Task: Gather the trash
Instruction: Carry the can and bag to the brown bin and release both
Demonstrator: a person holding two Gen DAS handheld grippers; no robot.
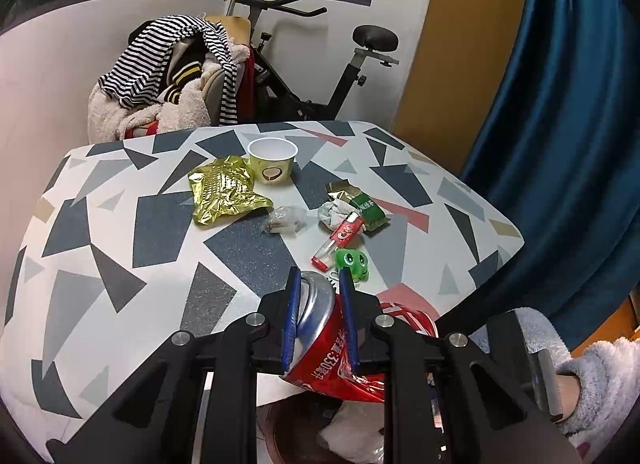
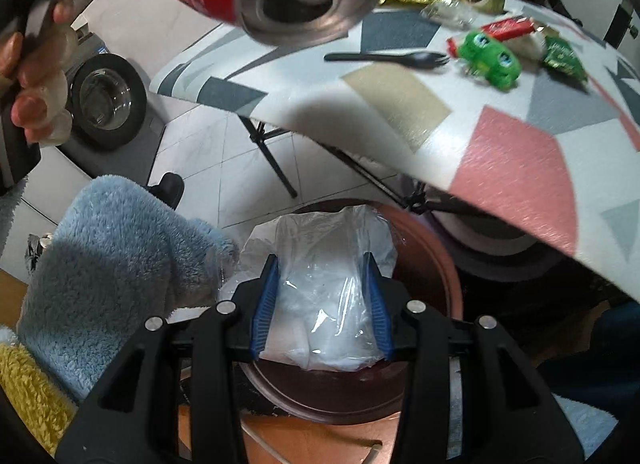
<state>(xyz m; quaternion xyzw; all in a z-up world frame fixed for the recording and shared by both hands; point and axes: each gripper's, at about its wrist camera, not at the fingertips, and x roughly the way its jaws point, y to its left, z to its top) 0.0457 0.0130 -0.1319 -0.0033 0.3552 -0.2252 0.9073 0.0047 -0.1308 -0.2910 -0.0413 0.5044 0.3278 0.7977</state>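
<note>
Left tongs [image 1: 318, 316] are clamped on the dented red can [image 1: 324, 348], held off the table [image 1: 120, 224] edge above the bin [image 2: 432, 264] on the floor. Right tongs [image 2: 322, 304] sit narrow around a clear plastic bag [image 2: 320, 264] over the bin; we can't tell if they're actually pinching it. Risks as we judge them: the can's open end tilts down, so dregs could drip, and if released off-centre it could bounce off the bag or rim onto the floor.

Table edge [image 2: 360, 112] overhanging bin [image 2: 440, 264]
</note>
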